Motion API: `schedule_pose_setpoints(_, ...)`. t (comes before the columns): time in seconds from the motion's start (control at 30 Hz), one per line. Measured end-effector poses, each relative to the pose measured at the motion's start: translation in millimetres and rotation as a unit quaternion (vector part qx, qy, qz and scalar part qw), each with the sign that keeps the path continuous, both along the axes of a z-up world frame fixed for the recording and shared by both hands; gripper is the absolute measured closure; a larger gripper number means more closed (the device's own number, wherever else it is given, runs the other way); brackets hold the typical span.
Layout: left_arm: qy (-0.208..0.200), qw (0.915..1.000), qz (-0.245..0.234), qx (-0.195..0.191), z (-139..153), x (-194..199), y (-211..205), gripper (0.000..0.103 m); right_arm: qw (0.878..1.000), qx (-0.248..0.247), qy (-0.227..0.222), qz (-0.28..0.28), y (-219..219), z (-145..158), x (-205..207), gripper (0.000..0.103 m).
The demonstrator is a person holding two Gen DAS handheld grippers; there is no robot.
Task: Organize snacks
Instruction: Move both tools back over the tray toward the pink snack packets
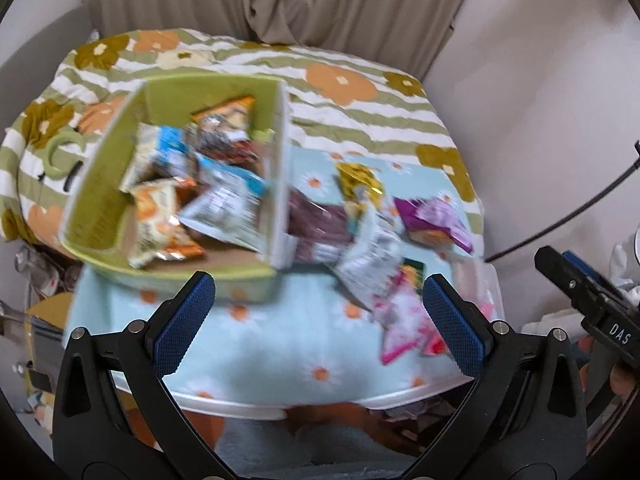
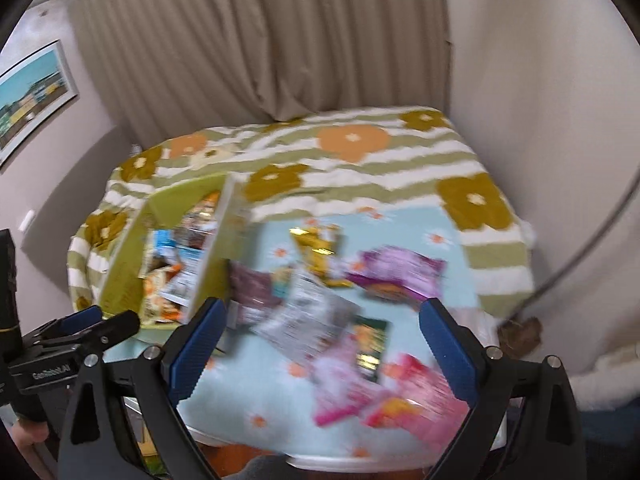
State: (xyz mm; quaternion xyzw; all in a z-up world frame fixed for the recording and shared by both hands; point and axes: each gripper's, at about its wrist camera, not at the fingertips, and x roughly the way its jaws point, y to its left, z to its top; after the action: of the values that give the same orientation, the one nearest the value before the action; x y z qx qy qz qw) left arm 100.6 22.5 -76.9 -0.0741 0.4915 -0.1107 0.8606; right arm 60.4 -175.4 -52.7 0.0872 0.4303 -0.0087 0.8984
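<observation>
The near strip of the blue cloth (image 1: pixel 248 364) lies bare, open to approach. Loose packets (image 1: pixel 372 268) crowd the right side, touching the box (image 1: pixel 276 184) wall, which blocks the left; packets fill the box's floor.

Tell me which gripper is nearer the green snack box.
Left. The left gripper hovers open just in front of the green box's near wall. The right gripper hangs open further right, over the loose packets on the table.

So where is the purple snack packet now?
The purple snack packet lies on the light blue mat, right of the green box, beside the gold packet.
</observation>
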Motion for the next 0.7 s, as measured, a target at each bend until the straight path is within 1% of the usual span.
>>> schedule_pose_setpoints(0.1,0.008,0.9999,0.006,-0.006,-11.3,-11.7,-27.7,0.000,1.000,0.006,0.016,-0.021,-30.1,-10.9,-17.6,0.007)
schedule_pose_setpoints(0.23,0.015,0.9995,0.024,-0.016,-29.2,-28.0,-59.8,0.000,0.999,0.017,0.039,-0.028,-63.1,-32.3,-35.8,0.007)
schedule_pose_setpoints(0.4,0.049,0.9985,0.019,-0.014,-62.5,-30.9,-89.9,0.000,0.996,0.035,0.070,-0.035,-97.4,-67.5,-52.6,0.007)
schedule_pose_setpoints(0.47,0.063,0.9976,0.018,-0.021,-79.6,-29.4,-100.6,0.000,0.995,0.043,0.077,-0.037,-104.5,-78.8,-55.5,0.007)
schedule_pose_setpoints(0.57,0.084,0.9961,0.018,-0.019,-105.6,-22.9,-112.6,0.000,0.993,0.070,0.090,-0.041,-110.3,-102.3,-57.8,0.007)
schedule_pose_setpoints(0.63,0.109,0.9938,0.008,-0.022,-125.8,-13.5,-122.2,0.000,0.991,0.084,0.099,-0.044,-111.9,-116.5,-57.3,0.007)
schedule_pose_setpoints(0.7,0.121,0.9922,0.002,-0.030,-140.2,-5.1,-130.1,0.000,0.989,0.088,0.107,-0.052,-113.5,-131.8,-56.7,0.007)
